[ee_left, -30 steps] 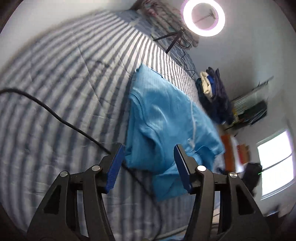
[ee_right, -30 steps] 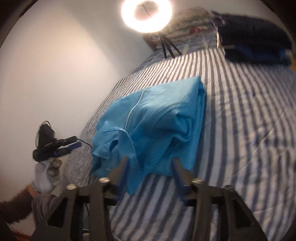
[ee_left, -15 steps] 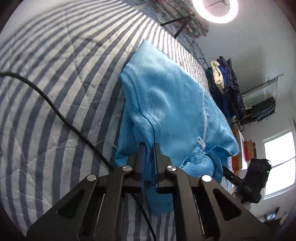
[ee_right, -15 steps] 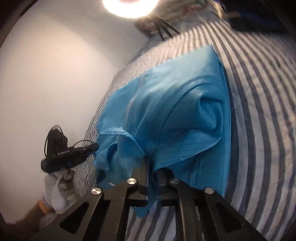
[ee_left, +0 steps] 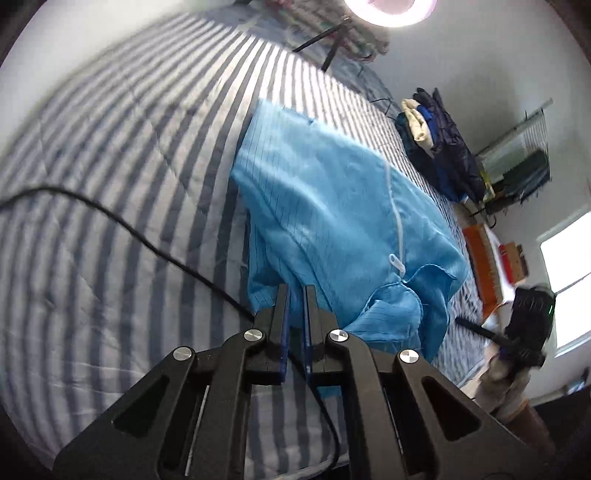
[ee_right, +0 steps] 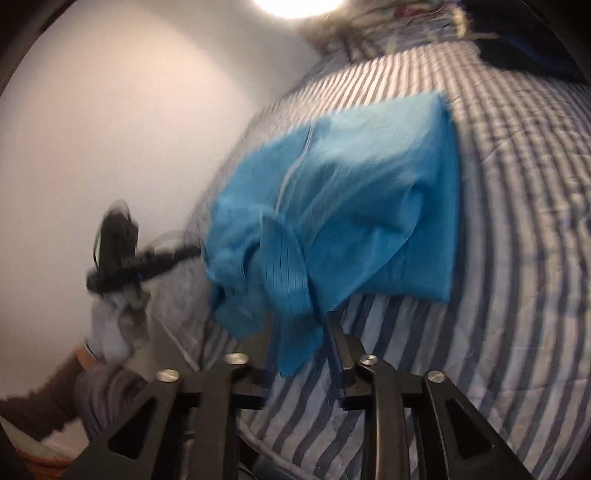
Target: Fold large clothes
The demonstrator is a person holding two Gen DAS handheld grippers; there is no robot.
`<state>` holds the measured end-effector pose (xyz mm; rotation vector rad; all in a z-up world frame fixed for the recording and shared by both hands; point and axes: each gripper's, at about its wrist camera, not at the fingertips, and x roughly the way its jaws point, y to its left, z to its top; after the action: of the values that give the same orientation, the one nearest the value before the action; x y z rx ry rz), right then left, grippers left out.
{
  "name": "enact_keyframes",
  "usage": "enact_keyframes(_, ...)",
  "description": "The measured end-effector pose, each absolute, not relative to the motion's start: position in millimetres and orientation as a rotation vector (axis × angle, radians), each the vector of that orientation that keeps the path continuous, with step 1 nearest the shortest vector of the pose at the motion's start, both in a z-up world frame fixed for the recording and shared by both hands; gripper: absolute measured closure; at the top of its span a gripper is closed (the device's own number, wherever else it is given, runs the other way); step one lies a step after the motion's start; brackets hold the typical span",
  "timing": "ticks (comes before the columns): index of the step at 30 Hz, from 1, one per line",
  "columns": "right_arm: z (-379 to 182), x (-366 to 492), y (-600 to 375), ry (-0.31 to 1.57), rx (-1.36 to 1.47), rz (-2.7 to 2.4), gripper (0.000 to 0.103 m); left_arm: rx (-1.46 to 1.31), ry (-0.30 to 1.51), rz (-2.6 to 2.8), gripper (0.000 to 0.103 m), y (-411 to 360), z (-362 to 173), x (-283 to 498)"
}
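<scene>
So the left wrist view gives you the whole room side: the blue garment (ee_left: 332, 206) lies partly folded on the striped bedspread (ee_left: 110, 166), with a pile of dark and cream clothes (ee_left: 436, 136) farther along the bed, a ring light (ee_left: 391, 11) at the top, and a bright window (ee_left: 569, 280) off to the right. A black cable (ee_left: 147, 240) snakes over the stripes and runs under the left gripper (ee_left: 295, 291), whose jaws are pinched together on the garment's near edge.

From the right wrist view you mostly get bare white wall on the left, plus the left gripper seen from outside, blurry, carried by a gloved hand (ee_right: 118, 325) with a dark sleeve. The right gripper (ee_right: 299, 332) has its jaws opening, and a hanging flap of blue cloth sits between them; I can't tell whether the pads touch it.

Room-wise, there's lots of open bedspread on both long sides of the garment. Its far fold edge is crisp and straight, while the near end is bunched and lifted.

No boxes or bins I can make out on the bed.
</scene>
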<state>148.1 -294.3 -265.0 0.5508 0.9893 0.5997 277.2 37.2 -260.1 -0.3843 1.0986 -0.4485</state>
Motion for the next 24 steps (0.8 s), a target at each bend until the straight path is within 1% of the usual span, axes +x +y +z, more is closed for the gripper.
enact_keyframes(1, -262, 154, -300, 0.975, 0.579, 0.585, 0.042, -0.372, 1.093, -0.458, 0.101, 37, -255, 277)
enact_keyframes(3, -259, 171, -309, 0.958, 0.635, 0.57, 0.042, -0.351, 1.084, -0.482, 0.101, 33, -239, 280)
enact_keyframes(6, -261, 199, -310, 0.995, 0.702, 0.544, 0.034, -0.317, 1.069, -0.529, 0.101, 18, -212, 287)
enact_keyframes(7, -265, 210, -310, 1.016, 0.716, 0.506, 0.034, -0.31, 1.066, -0.546, 0.101, 13, -203, 290)
enact_keyframes(8, -269, 220, -309, 1.032, 0.735, 0.485, 0.035, -0.306, 1.068, -0.566, 0.098, 7, -195, 292)
enact_keyframes(10, -275, 232, -311, 1.049, 0.774, 0.477, 0.036, -0.298, 1.095, -0.619, 0.075, -13, -178, 293)
enact_keyframes(11, -276, 236, -311, 1.051, 0.79, 0.475, 0.037, -0.291, 1.104, -0.65, 0.056, -25, -172, 292)
enact_keyframes(12, -277, 239, -310, 1.051, 0.8, 0.478, 0.037, -0.279, 1.107, -0.678, 0.051, -39, -169, 288)
enact_keyframes(14, -276, 242, -310, 1.051, 0.796, 0.479, 0.037, -0.24, 1.132, -0.728, 0.051, -64, -170, 278)
enact_keyframes(16, -275, 243, -318, 1.057, 0.798, 0.469, 0.037, -0.218, 1.176, -0.769, 0.051, -92, -186, 262)
enact_keyframes(21, -282, 238, -337, 1.094, 0.799, 0.423, 0.038, -0.239, 1.262, -0.774, 0.051, -139, -254, 234)
enact_keyframes(24, -282, 233, -345, 1.105, 0.812, 0.422, 0.041, -0.245, 1.276, -0.733, 0.051, -156, -281, 230)
